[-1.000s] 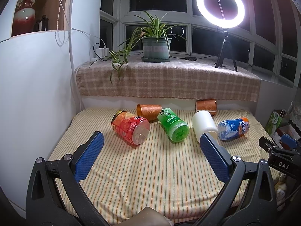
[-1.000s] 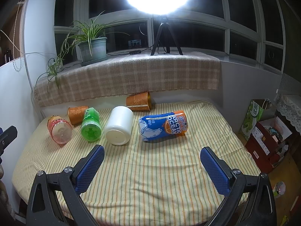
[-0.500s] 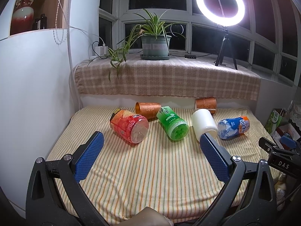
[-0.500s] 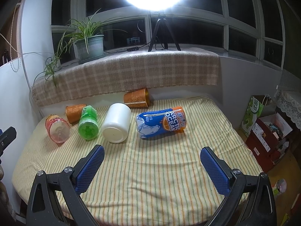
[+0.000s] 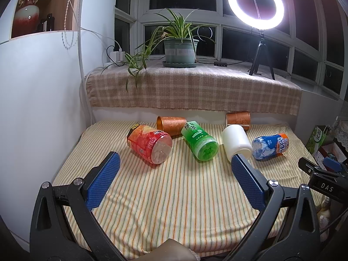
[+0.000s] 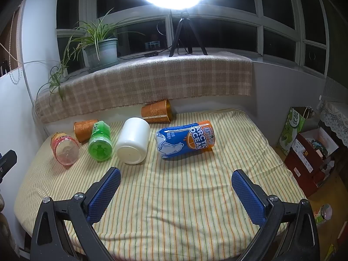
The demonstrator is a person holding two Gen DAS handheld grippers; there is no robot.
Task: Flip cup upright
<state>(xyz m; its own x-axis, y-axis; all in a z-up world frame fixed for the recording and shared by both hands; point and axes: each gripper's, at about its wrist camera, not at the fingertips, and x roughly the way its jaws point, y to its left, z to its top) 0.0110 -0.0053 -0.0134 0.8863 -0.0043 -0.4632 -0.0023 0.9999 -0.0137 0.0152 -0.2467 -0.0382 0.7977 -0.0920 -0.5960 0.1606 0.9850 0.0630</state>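
Observation:
Several cups lie on their sides on the striped cloth: a red cup, a green cup, a white cup, a blue-and-orange "Arctic Ocean" cup, and two copper cups at the back. My left gripper is open and empty, short of the red and green cups. My right gripper is open and empty, short of the white and blue cups.
The striped table ends at a white wall on the left and a checked-cloth ledge behind, with a potted plant and ring light. Boxes and bags stand on the floor at right.
Both grippers have moved slightly forward towards the cups, which sit a little lower and larger in view. The jaws stay open. No cup has moved.

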